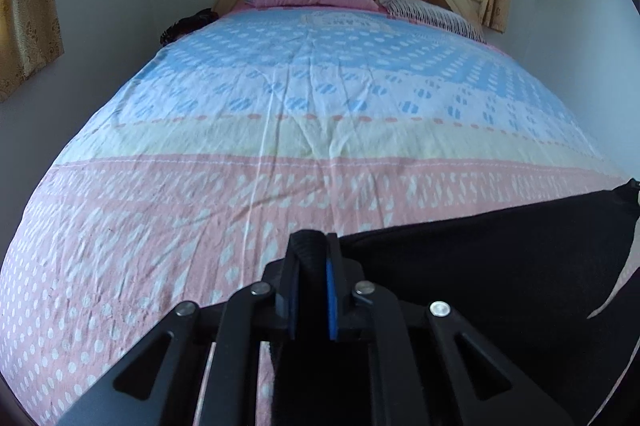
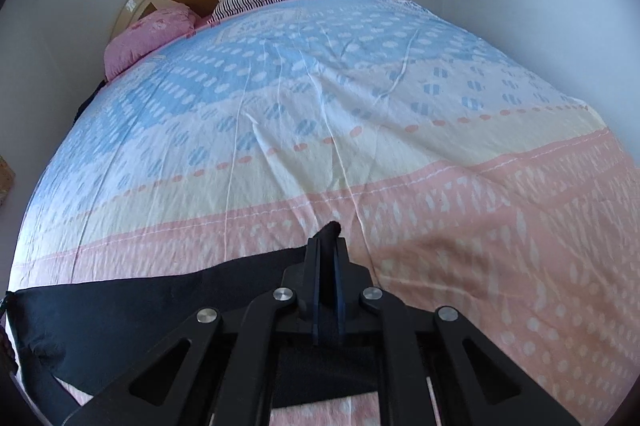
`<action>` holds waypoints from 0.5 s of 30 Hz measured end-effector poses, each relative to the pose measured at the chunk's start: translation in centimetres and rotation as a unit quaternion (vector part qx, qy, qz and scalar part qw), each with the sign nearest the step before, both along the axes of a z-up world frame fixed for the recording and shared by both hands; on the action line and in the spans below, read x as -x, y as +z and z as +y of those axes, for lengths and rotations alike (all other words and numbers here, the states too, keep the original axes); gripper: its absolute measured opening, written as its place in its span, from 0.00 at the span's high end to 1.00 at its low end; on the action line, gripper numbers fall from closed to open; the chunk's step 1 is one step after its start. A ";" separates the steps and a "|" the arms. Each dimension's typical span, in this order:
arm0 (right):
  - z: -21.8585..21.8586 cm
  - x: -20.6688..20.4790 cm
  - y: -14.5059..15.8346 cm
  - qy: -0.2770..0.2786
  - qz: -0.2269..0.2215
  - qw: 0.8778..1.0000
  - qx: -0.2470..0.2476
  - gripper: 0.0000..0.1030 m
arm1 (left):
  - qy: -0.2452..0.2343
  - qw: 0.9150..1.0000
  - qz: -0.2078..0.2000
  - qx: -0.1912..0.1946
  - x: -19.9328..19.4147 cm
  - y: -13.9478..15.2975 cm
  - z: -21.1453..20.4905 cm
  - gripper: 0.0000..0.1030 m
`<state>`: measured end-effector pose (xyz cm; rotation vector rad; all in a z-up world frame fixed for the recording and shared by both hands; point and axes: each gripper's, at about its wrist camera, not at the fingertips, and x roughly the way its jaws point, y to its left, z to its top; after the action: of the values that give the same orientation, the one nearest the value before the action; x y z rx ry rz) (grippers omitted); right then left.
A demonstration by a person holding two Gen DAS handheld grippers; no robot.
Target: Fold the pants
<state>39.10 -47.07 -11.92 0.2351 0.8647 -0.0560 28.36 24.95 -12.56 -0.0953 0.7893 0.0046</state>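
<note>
Two hand-held grippers, both engaged. Left hand-held gripper (image 1: 314,250): jaws closed tight on a bunch of the black pants (image 1: 500,258). Right hand-held gripper (image 2: 327,246): jaws likewise clamped on the pants, a tuft of cloth poking past the tips. Pants: one pair, stretched in a taut band between the two grips, held over the pink-patterned foot end of the bed (image 1: 160,226), near its front edge; whether the cloth touches the bedsheet cannot be told. Progress, judged: early. Garment gripped and spread; no finished fold visible; laying flat and folding over remain.
</note>
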 end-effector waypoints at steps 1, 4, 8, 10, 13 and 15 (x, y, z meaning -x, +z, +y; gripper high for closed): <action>-0.3 0.8 0.6 -0.003 -0.009 1.000 -0.004 0.95 | -0.001 1.000 -0.010 0.006 0.5 0.6 0.2 0.89; -1.1 3.6 2.4 -0.009 -0.042 0.999 -0.019 0.95 | -0.006 0.999 -0.038 0.025 2.2 2.2 0.5 0.89; -1.9 8.0 4.2 -0.007 -0.086 0.996 -0.038 0.95 | -0.013 0.996 -0.075 0.052 4.8 3.9 0.7 0.89; -2.3 10.1 4.4 -0.008 -0.099 0.994 -0.044 0.95 | -0.014 0.994 -0.086 0.063 6.3 4.2 1.0 0.89; -3.0 13.3 4.2 -0.014 -0.108 0.993 -0.052 0.96 | -0.021 0.992 -0.097 0.077 8.4 4.2 1.6 0.89; -3.5 15.2 3.7 -0.019 -0.111 0.992 -0.060 0.96 | -0.027 0.990 -0.105 0.087 10.0 4.0 1.7 0.89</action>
<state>23.91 -50.61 -8.17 0.3643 0.6427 -0.0127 18.41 26.67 -8.55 -0.2364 0.5808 -0.1247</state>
